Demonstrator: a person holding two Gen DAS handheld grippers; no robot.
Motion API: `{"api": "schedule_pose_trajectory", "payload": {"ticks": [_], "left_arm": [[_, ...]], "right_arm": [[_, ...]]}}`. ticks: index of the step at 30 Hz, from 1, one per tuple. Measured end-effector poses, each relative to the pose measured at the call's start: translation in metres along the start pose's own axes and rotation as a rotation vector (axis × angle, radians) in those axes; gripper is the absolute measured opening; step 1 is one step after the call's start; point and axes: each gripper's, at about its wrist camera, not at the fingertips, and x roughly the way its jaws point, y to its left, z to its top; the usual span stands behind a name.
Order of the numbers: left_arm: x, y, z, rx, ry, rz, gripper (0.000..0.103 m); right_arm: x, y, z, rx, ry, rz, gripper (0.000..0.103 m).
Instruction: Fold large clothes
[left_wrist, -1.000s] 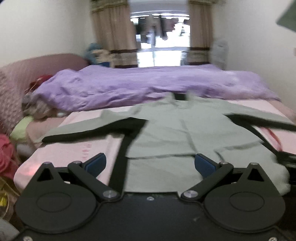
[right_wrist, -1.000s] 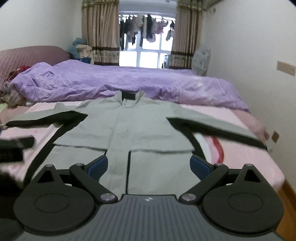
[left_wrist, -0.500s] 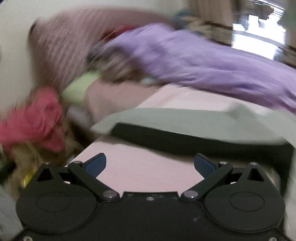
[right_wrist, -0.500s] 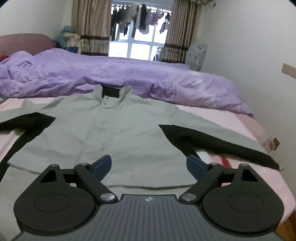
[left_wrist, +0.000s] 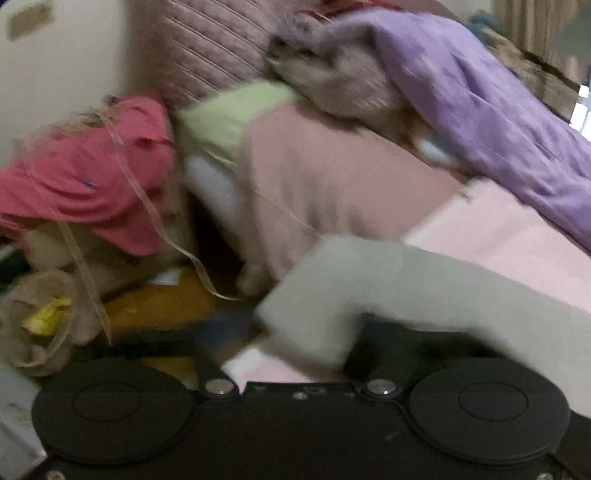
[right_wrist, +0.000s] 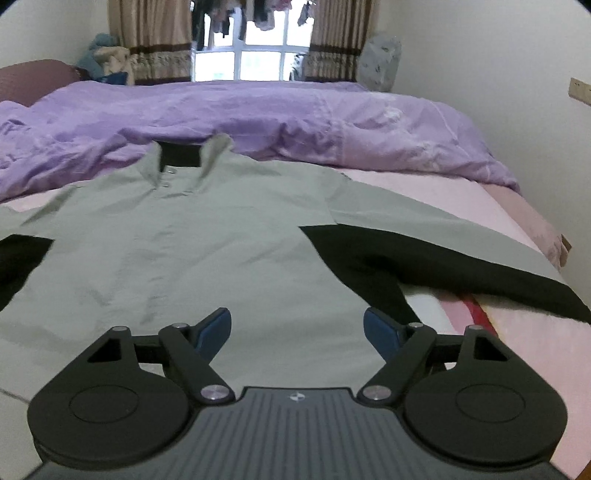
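Left gripper (left_wrist: 295, 332) closes over the jacket (right_wrist: 192, 251) sleeve cuff (left_wrist: 314, 306) at frame centre; the sleeve runs right. Right gripper (right_wrist: 297, 330), closing slightly from wide, holds nothing.

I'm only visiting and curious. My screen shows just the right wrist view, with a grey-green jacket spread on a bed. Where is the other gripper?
Observer: The left gripper is at the side edge of the bed. Its jaws are closing with the end of a grey-green sleeve between them. The picture is too blurred to tell whether they pinch it yet.
Operator: Is there anything beside the bed on that side?
Observer: Yes, a heap of pink cloth lies just past the edge, next to a pale green pillow.
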Motion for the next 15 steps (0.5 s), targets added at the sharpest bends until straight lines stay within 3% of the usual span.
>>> {"api": "schedule_pose_trajectory", "payload": {"ticks": [1, 10, 15], "left_arm": [[0.003, -0.002, -0.001, 0.007, -0.002, 0.023, 0.000], [-0.035, -0.007, 0.013, 0.002, -0.161, -0.036, 0.000], [-0.088, -0.049, 0.015, 0.074, -0.240, -0.161, 0.000]], "right_arm": [[0.002, -0.002, 0.001, 0.003, 0.001, -0.008, 0.096], [0.011, -0.017, 0.002, 0.006, 0.015, -0.039, 0.096], [0.014, -0.035, 0.005, 0.045, 0.015, -0.037, 0.096]]}}
